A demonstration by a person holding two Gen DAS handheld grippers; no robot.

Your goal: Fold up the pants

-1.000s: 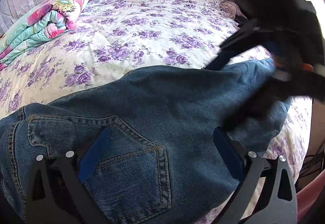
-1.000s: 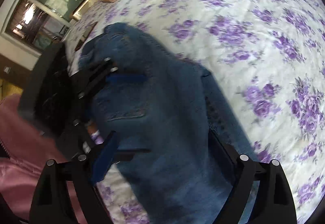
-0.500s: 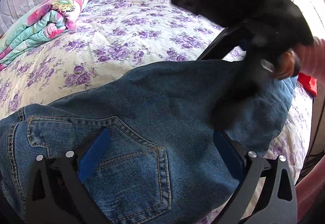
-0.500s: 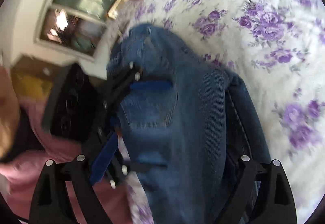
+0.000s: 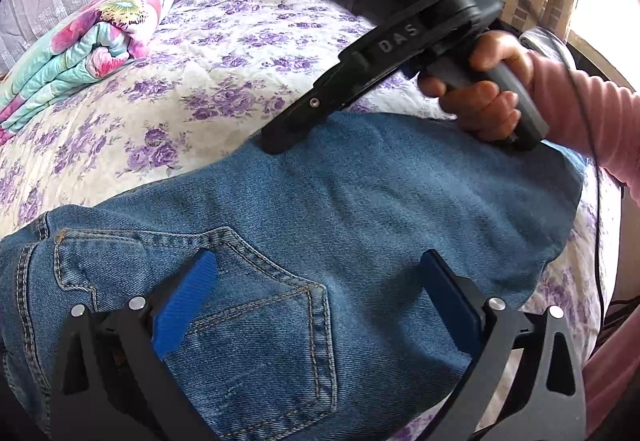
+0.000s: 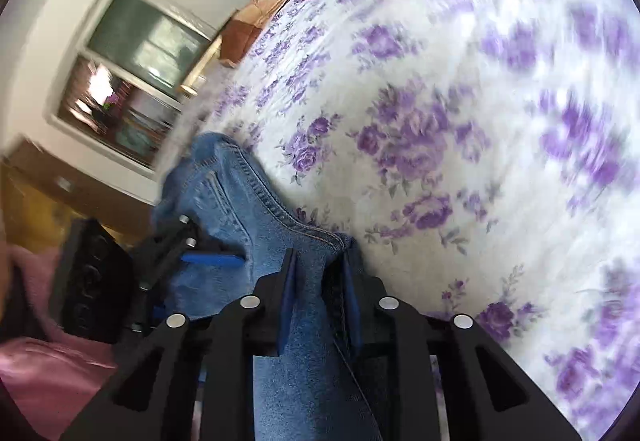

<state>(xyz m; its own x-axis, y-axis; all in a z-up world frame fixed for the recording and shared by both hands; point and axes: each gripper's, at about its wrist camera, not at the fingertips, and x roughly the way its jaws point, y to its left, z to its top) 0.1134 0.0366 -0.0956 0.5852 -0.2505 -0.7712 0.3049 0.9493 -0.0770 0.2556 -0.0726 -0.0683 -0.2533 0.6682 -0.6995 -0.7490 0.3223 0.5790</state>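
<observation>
Blue jeans lie folded on the bed near its front edge, back pocket up. My left gripper is open just above the pocket, blue pads spread wide. My right gripper is shut on the jeans' far edge, denim pinched between its blue pads. In the left wrist view the right gripper presses its tip on the far edge of the jeans, held by a hand in a pink sleeve.
The bed has a cream quilt with purple flowers. A folded floral blanket lies at the back left. A window and wall stand beyond the bed's edge. A pink garment is by the left gripper.
My right gripper has moved across the jeans to their far edge and closed on the denim. My left gripper has stayed open over the pocket.
</observation>
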